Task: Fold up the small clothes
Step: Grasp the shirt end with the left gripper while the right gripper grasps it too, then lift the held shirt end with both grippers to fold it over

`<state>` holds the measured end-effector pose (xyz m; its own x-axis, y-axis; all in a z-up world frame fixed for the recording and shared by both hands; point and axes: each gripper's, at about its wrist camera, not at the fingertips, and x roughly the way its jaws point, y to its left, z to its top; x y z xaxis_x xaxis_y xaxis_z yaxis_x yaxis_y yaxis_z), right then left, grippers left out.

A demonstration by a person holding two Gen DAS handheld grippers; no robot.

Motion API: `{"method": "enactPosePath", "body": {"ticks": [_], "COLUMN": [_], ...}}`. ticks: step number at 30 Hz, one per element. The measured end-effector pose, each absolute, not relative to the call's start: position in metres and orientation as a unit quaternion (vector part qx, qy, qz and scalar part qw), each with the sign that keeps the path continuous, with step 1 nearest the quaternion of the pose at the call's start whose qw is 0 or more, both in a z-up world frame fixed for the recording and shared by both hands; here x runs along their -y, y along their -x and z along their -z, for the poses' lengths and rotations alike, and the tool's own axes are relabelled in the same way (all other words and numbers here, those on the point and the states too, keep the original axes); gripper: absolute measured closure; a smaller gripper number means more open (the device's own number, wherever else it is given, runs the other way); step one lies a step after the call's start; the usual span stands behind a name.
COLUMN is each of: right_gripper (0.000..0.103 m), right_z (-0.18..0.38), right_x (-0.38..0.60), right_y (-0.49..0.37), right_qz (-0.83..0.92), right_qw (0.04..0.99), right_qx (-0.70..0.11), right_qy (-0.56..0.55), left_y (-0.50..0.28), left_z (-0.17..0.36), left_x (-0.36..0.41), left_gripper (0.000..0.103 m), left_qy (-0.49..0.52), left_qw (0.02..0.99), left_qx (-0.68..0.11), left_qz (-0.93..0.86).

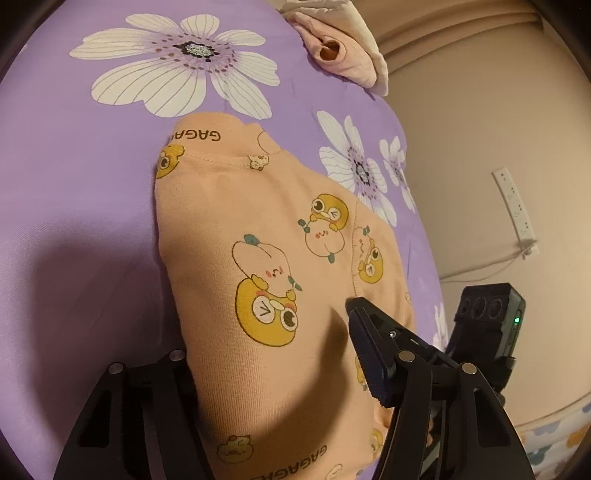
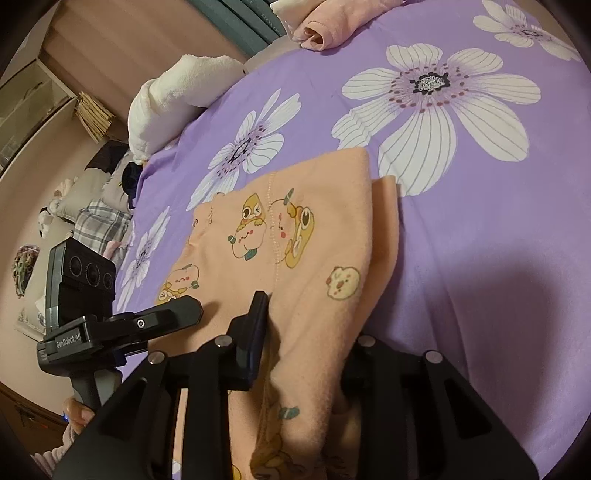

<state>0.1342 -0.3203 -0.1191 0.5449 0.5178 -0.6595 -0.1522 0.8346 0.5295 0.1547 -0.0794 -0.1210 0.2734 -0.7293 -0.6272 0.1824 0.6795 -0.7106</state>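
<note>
Left wrist view: the left gripper [image 1: 273, 373] straddles a fold of the garment [image 1: 258, 229], one finger [image 1: 365, 339] lying on top of the cloth and the other hidden under its left edge; whether the pads actually pinch the fabric cannot be told. Right wrist view: the right gripper [image 2: 299, 354] is clenched on a bunched ridge of the same garment [image 2: 314, 236], the cloth rising up between its fingers [image 2: 255, 332]. The left gripper [image 2: 173, 314] shows there too, its finger resting on the garment's left part, with a hand [image 2: 77, 413] around its handle.

The garment is small, peach-orange and soft, printed with yellow cartoon ducks, pale peach characters and the word GAGAGA along a ribbed band. It lies folded over on itself, a plain inner layer showing at its far right edge. It rests on a purple sheet [image 2: 498, 229] with large white flowers. A pink cloth [image 2: 332, 29] lies at the sheet's far edge, a white towel [image 2: 173, 96] to the left.
</note>
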Motion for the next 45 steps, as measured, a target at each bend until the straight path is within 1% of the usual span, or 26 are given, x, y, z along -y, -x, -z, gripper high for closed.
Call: {"method": "enactPosePath", "body": {"ticks": [6,8,12,13,21,37,45], "right_gripper": [0.077,0.078,0.081,0.081,0.085,0.087,0.087], "right_z": [0.116,0.114,0.11,0.109,0.105,0.096,0.09], "right_x": [0.316,0.314,0.31,0.31,0.306,0.293,0.286], "right_y": [-0.131,-0.13,-0.126,-0.126,-0.121,-0.111,-0.104], "right_qz": [-0.186,-0.182,-0.178,-0.177,-0.172,-0.162,-0.158], "right_qw": [0.863,0.868,0.876,0.877,0.885,0.898,0.903], "right_qx": [-0.43,-0.428,-0.422,-0.42,-0.411,-0.396,-0.387], "right_qy": [-0.186,-0.174,-0.154,-0.15,-0.135,-0.104,-0.094], "left_y": [-0.154,-0.154,-0.154,-0.153,-0.151,-0.146,-0.145], "left_z": [0.118,0.117,0.117,0.117,0.113,0.108,0.105], "left_x": [0.083,0.085,0.083,0.082,0.084,0.09,0.09], "left_gripper": [0.043,0.048,0.061,0.062,0.064,0.064,0.068], "left_qy": [0.24,0.232,0.226,0.227,0.216,0.183,0.177], "left_qw": [0.762,0.766,0.774,0.775,0.785,0.801,0.805], "left_qx": [-0.527,-0.529,-0.531,-0.532,-0.528,-0.522,-0.516], "left_qz": [0.291,0.283,0.26,0.256,0.242,0.23,0.233]}}
